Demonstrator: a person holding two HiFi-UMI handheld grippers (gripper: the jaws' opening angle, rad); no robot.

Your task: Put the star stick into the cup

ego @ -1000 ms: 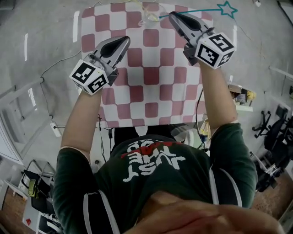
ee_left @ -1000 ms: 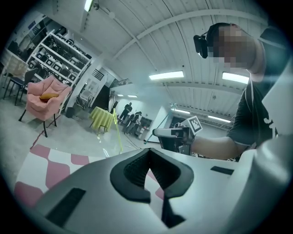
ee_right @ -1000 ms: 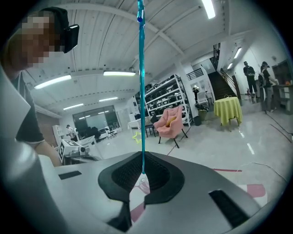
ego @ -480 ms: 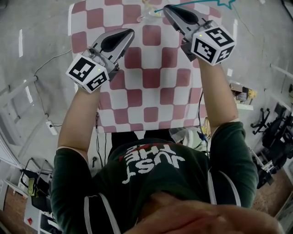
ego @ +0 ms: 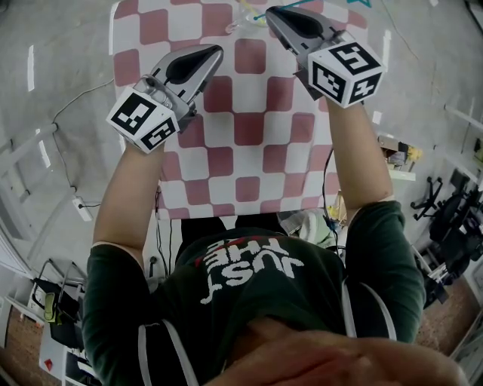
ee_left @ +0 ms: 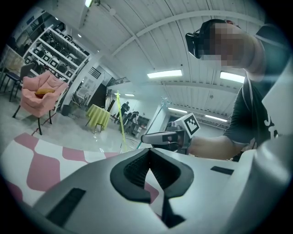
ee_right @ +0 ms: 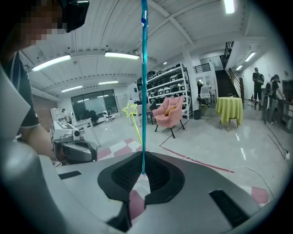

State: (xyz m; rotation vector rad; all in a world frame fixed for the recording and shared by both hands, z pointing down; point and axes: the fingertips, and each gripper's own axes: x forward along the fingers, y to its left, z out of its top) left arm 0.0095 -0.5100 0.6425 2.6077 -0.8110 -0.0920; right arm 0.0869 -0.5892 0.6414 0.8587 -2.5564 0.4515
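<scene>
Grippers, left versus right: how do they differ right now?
The right gripper is shut on the teal star stick; the left gripper is shut on nothing. In the head view the right gripper reaches up beside the cup, while the left gripper sits farther back over the checked cloth. Both carry marker cubes.

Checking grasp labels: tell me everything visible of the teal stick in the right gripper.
The teal stick is a thin, straight, glossy rod, plastic by its look. Its lower end is pinched between the shut jaws of the right gripper. From there it rises nearly upright in the right gripper view and runs out past the top edge, so its star end does not show there. Nothing else is seen touching it.
</scene>
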